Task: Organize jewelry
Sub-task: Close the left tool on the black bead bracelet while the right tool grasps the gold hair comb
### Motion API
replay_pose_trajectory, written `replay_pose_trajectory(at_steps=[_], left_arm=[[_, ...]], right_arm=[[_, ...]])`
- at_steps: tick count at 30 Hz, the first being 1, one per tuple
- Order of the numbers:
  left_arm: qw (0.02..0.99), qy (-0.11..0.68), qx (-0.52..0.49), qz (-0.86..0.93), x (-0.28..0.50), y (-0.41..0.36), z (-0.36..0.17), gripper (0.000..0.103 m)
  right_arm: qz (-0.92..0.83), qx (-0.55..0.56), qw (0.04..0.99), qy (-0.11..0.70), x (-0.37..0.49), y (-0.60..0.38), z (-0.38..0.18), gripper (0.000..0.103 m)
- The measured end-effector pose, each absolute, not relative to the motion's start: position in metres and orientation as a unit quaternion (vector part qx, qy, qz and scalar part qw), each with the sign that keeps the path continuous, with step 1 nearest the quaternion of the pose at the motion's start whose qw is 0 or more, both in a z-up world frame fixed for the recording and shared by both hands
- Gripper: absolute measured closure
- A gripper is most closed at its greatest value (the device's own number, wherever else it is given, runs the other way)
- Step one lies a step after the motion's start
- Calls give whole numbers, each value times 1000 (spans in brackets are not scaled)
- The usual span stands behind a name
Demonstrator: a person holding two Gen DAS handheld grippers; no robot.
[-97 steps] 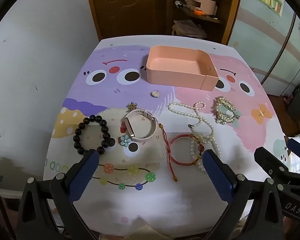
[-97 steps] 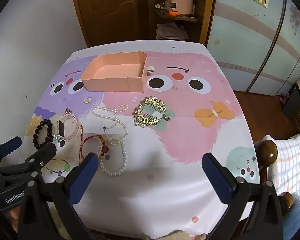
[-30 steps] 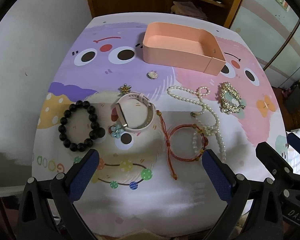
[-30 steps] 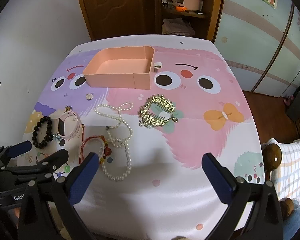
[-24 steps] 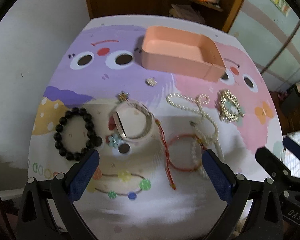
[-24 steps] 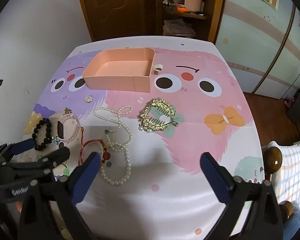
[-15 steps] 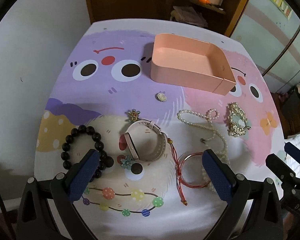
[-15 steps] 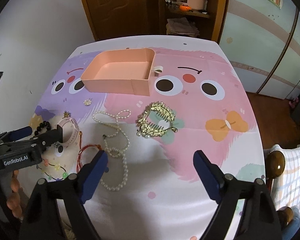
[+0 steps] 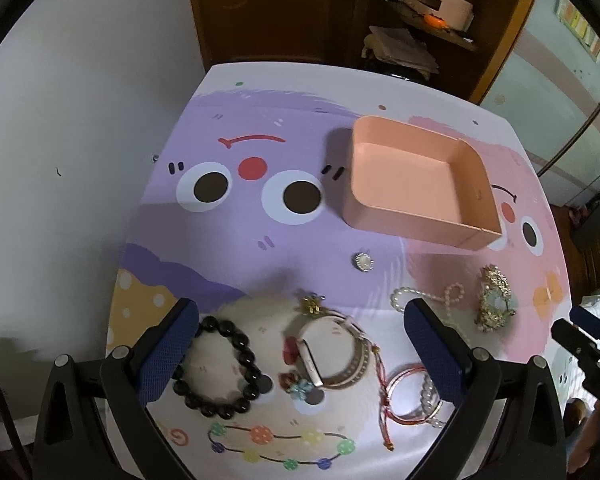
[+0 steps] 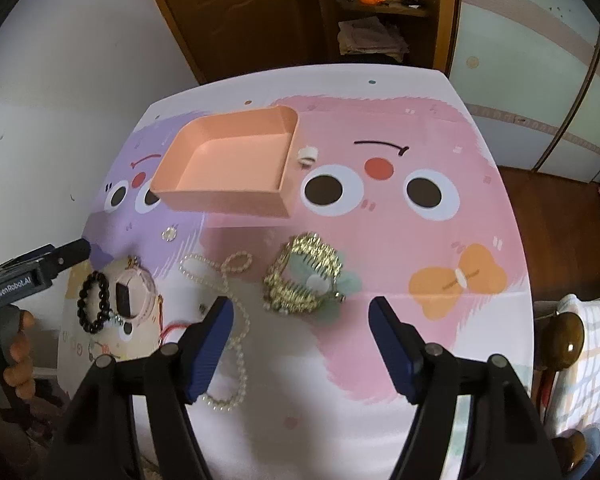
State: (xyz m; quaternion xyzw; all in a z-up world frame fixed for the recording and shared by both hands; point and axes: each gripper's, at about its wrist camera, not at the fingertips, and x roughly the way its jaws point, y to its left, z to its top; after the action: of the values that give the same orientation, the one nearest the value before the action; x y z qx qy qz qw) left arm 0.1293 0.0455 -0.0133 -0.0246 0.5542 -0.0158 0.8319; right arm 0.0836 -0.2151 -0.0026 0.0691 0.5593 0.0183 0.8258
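Beside pink tray (image 10: 236, 200): bare tablecloth (image 10: 440, 132).

The pink tray (image 9: 416, 216) sits open-topped on the counter, well ahead of both tongs, nothing visible inside it. A little round brooch (image 9: 364, 261) lies just in front of it. Between the left tongs' fingers: a black bead bracelet (image 9: 216, 368) lying flat, a pink watch (image 9: 332, 354) curled on its side, and a red cord bracelet (image 9: 404, 396) by the right finger. The pearl necklace (image 10: 228, 288) snakes past the right tongs' left finger, and the gold hair comb (image 10: 304, 276) lies just ahead, between their fingers.
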Motion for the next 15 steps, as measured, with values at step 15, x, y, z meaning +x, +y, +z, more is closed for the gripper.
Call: replay_pose_trajectory(at_steps=[15], left_arm=[[811, 583, -58, 0, 113, 105, -45, 9]], right_arm=[[31, 97, 798, 594, 106, -230, -29, 44]])
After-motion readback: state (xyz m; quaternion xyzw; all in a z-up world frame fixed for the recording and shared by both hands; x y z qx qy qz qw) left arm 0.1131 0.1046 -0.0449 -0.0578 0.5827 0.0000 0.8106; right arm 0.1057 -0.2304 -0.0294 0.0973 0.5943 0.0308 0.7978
